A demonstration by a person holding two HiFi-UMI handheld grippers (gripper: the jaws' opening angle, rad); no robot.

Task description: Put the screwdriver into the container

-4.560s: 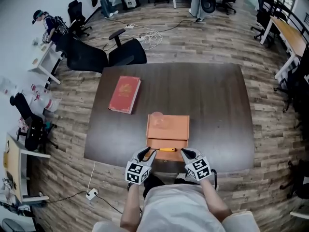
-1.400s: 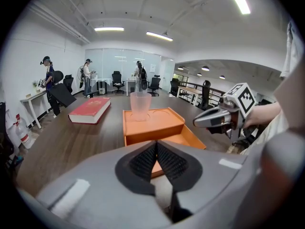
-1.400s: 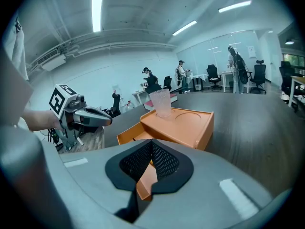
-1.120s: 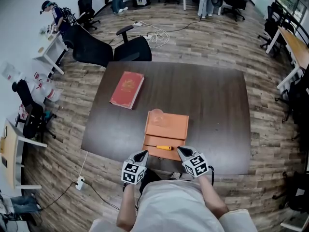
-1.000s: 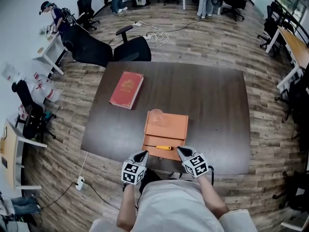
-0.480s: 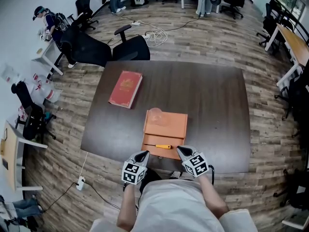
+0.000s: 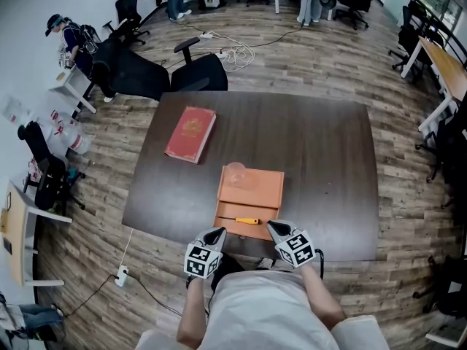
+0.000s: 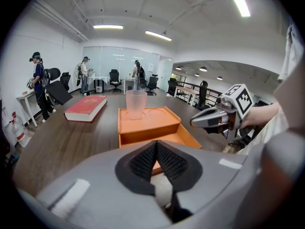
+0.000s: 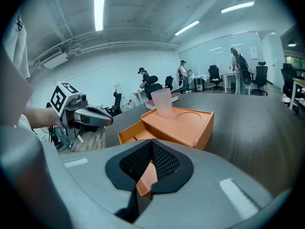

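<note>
The orange container [image 7: 255, 192] stands near the table's front edge, and its drawer [image 7: 232, 228] is pulled out toward me. A screwdriver [image 7: 248, 220] with a yellow handle lies crosswise in the drawer. A clear cup [image 7: 235, 173] stands in the left round recess on the container's top. My left gripper [image 7: 217, 232] and right gripper [image 7: 272, 227] hover just off the table edge, either side of the drawer, both shut and empty. In the left gripper view the left gripper [image 8: 156, 144] points at the container [image 8: 145, 123]. In the right gripper view the right gripper [image 9: 151, 144] does too. The screwdriver is hidden in both gripper views.
A red book [image 7: 190, 135] lies on the dark table [image 7: 321, 152] at the back left. Black office chairs [image 7: 186, 75] stand behind the table, and a cable [image 7: 139, 279] runs over the floor at the front left. A person [image 7: 62, 35] stands at a desk far left.
Since the earliest frame both grippers have drawn back from the drawer toward my body, while the screwdriver stays in the drawer. Over the last second nothing on the table has moved.
</note>
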